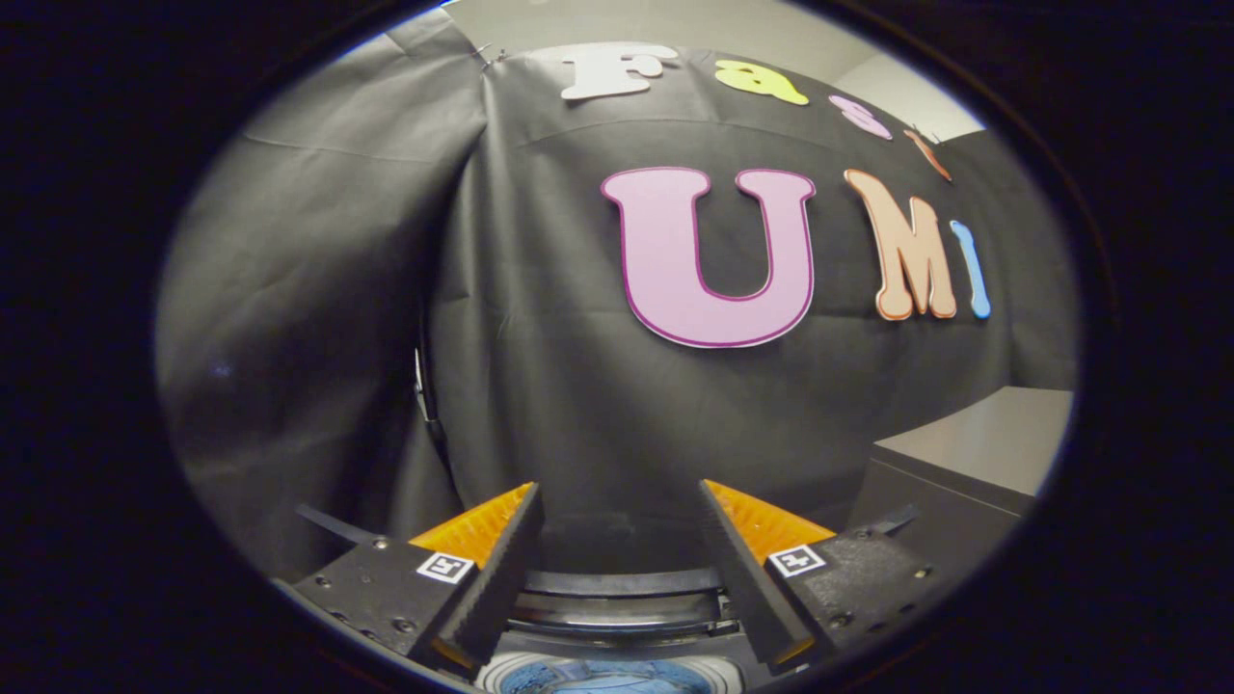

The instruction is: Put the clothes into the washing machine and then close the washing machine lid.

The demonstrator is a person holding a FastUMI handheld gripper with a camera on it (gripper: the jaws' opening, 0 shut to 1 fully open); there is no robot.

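Gaping wide with nothing between its ribbed, wedge-shaped fingers, the tool (617, 569) hangs over the round white rim of the washing machine (501, 675). Blue cloth (607, 680) lies in the drum just below the fingers, so the clothes look to be in already. Soft and limp, they would need a pinch at a fold. A dark curved lid (622, 583) stands beyond the fingers; stiff and smooth, it should take a push at its edge. A grey box-like tabletop (993, 443) sits off to the right.
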